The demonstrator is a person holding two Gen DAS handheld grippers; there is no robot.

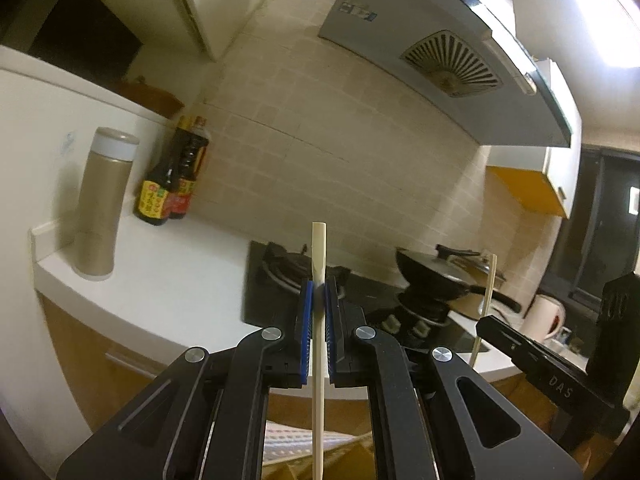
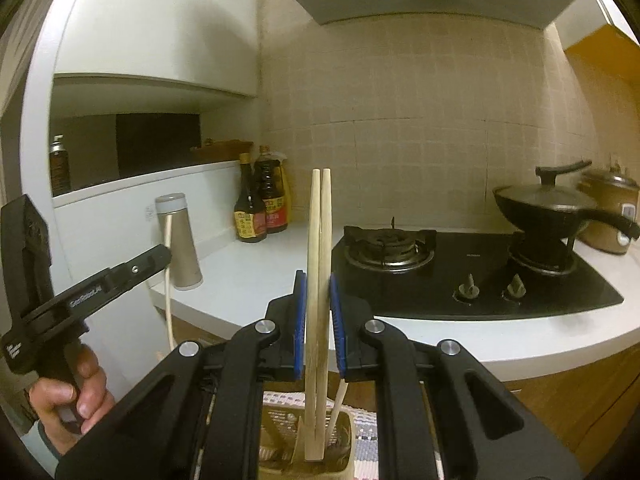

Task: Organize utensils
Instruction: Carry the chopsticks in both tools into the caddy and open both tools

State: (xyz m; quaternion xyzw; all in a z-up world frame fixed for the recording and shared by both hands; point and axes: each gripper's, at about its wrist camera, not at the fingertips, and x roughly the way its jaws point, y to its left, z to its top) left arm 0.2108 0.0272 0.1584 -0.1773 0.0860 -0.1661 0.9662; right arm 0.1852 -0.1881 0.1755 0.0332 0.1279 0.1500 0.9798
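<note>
While carried upright for sorting, pale single wooden chopstick [image 1: 319, 264] pinched in shut left gripper [image 1: 319, 288]; pale wooden chopstick pair [image 2: 319, 248] clamped by narrow right gripper [image 2: 319, 280], directly above slotted beige utensil holder [image 2: 344, 432].

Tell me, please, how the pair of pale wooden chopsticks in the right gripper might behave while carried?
The pair of pale wooden chopsticks look stiff and probably light. Pinched low by the right gripper, the two smooth sticks might scissor or slide apart.
</note>
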